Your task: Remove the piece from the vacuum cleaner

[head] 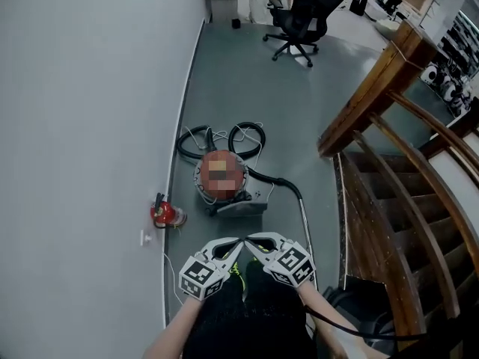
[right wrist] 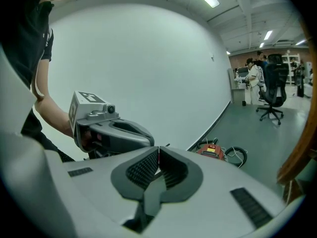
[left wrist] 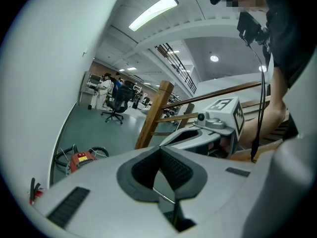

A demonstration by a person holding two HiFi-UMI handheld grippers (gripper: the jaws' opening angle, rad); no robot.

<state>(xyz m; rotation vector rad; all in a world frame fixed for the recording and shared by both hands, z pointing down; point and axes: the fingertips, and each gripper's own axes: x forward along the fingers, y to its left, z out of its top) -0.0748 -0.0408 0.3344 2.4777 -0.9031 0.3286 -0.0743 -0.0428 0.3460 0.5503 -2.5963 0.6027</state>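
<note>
Vacuum cleaner on floor near wall; hose seemingly attached

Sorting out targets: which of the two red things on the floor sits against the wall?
The small fire extinguisher, right against the wall; the larger vacuum cleaner stands away from it.

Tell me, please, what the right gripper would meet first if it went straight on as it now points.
Probably the vacuum cleaner on the floor; the right gripper slants down toward it with only open air between, though depth is hard to judge.
</note>
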